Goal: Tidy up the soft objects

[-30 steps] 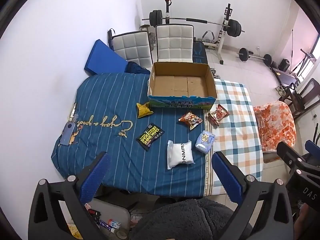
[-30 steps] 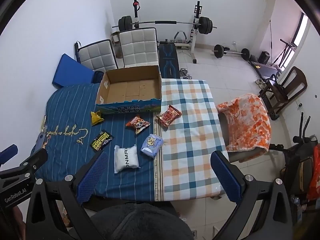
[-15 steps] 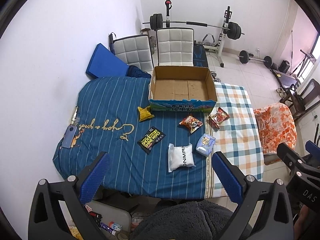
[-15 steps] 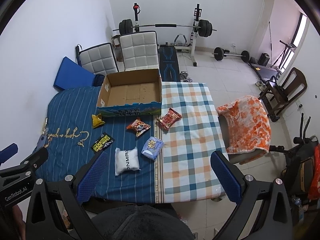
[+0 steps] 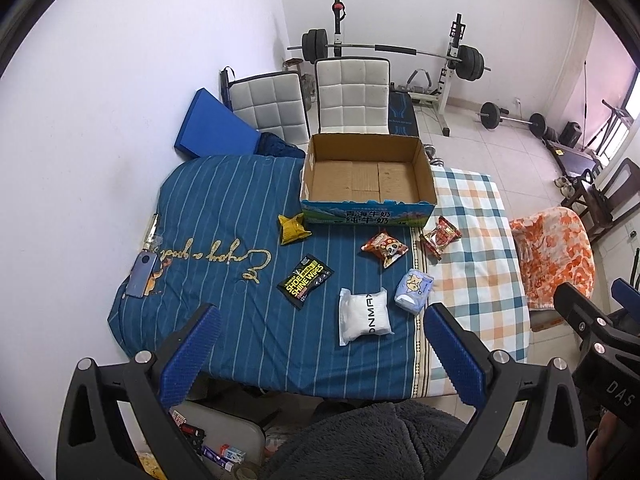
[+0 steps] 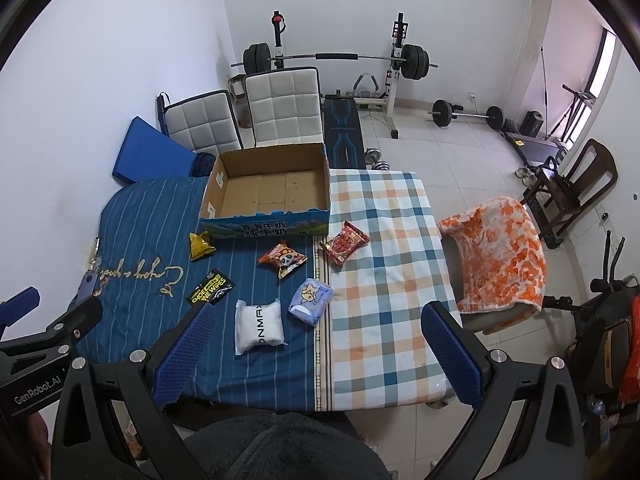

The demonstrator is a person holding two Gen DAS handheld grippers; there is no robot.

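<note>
Your left gripper point(image 5: 318, 336) and right gripper point(image 6: 316, 334) hang high above the bed point(image 5: 224, 200) — jaws spread wide, holding nothing. The soft packs — white pack point(image 5: 365, 316), pale blue pack point(image 5: 414, 286) — lie on the bedcover near the open cardboard box point(image 5: 366, 178).

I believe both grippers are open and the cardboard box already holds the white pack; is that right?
Not quite: the cardboard box is empty, as the left wrist view shows. The white pack lies on the blue cloth. The left gripper and right gripper are indeed open.
</note>
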